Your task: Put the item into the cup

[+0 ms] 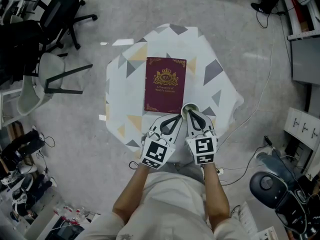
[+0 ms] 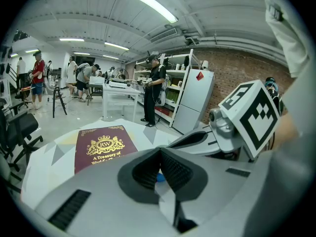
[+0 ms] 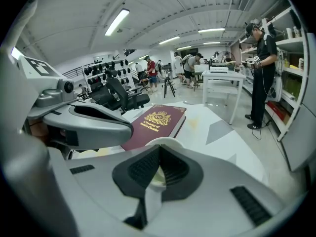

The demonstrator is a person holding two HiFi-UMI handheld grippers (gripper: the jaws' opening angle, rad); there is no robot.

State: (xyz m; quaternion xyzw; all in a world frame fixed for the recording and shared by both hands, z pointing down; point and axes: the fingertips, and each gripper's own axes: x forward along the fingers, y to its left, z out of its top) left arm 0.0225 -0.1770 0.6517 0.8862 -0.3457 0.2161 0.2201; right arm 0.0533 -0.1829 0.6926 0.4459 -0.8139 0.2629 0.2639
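Observation:
A white cup point(image 1: 189, 106) stands on the patterned table just right of the book's near corner. Its rim point(image 3: 163, 141) curves just beyond my right gripper's tips. My right gripper point(image 1: 191, 113) is shut, its tips over the cup's near edge, and pale cup interior shows between its pads. My left gripper point(image 1: 179, 118) lies close beside it on the left, tips next to the cup. Its jaws are shut, with a small blue item point(image 2: 159, 177) showing low between the pads point(image 2: 175, 172). The head view hides that item.
A maroon hardback book point(image 1: 165, 84) lies flat in the middle of the table point(image 1: 215, 91). Office chairs point(image 1: 55, 14) stand on the floor at the left, cables and equipment at the right. People stand at white tables point(image 2: 118, 90) in the background.

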